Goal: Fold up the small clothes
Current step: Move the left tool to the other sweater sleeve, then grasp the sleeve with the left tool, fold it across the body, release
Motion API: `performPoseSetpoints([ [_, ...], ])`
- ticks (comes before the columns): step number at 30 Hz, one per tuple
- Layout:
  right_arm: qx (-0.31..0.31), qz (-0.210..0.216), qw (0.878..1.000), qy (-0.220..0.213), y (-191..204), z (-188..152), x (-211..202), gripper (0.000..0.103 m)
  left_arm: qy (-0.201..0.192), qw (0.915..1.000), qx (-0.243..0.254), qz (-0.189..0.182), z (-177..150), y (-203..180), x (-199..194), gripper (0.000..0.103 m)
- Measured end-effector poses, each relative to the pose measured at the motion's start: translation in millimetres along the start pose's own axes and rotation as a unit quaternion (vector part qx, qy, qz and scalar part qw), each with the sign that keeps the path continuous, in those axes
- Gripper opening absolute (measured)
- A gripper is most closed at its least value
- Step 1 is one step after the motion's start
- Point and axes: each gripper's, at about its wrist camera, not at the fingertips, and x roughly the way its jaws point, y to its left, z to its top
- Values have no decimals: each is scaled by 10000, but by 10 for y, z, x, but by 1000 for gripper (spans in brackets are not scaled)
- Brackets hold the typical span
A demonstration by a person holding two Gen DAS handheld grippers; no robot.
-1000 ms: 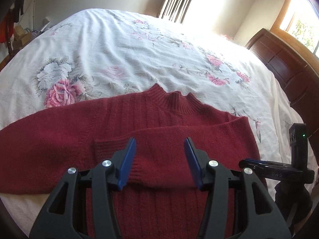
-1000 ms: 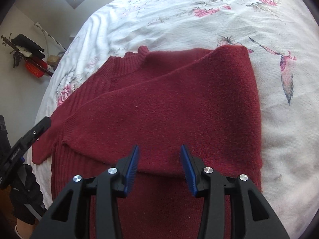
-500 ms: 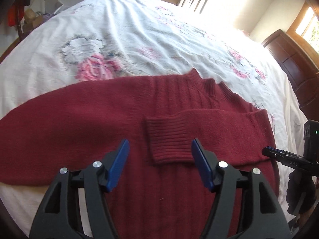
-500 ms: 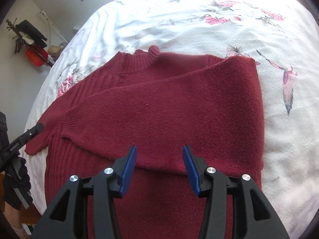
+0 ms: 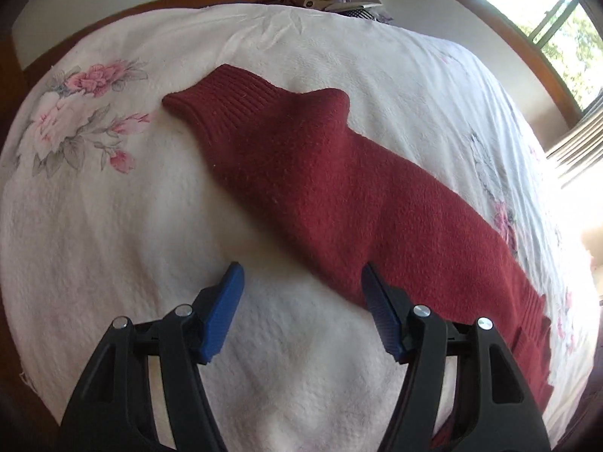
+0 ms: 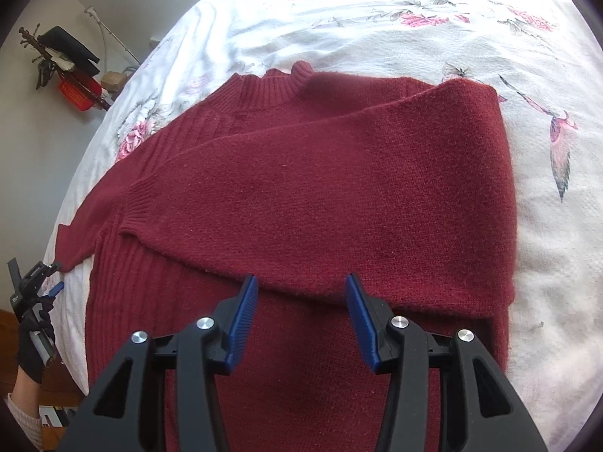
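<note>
One sleeve is folded; our left gripper [image 5: 301, 297] and right gripper [image 6: 299, 301], both agape and empty, next take the sweater's [image 6: 320, 188] outstretched sleeve [image 5: 301, 158] toward twelve o'clock.

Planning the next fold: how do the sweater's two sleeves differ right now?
The right sleeve is folded across the sweater's chest; the left sleeve lies stretched out on the bedspread. The right cuff rests on the body; the left cuff lies on bare bedding. Both are dark red with ribbed cuffs.

Sunlit window [image 5: 542, 3], pale walls [image 6: 34, 143], floral white bedspread [image 5: 94, 207].
</note>
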Motion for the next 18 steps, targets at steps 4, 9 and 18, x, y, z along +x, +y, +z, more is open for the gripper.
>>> performPoseSetpoints([
  [4,98,22,9999,-9,-57,-2,22,49,-6,9991,156,-387,140,-146,176,67],
  [9,43,-16,10000,-43,-62,3,48,49,-142,9993,172,-312,235,-197,334,67],
  [18,-46,-75,9999,-51,-59,-20,85,49,-188,9961,240,-822,388,-194,370,8],
])
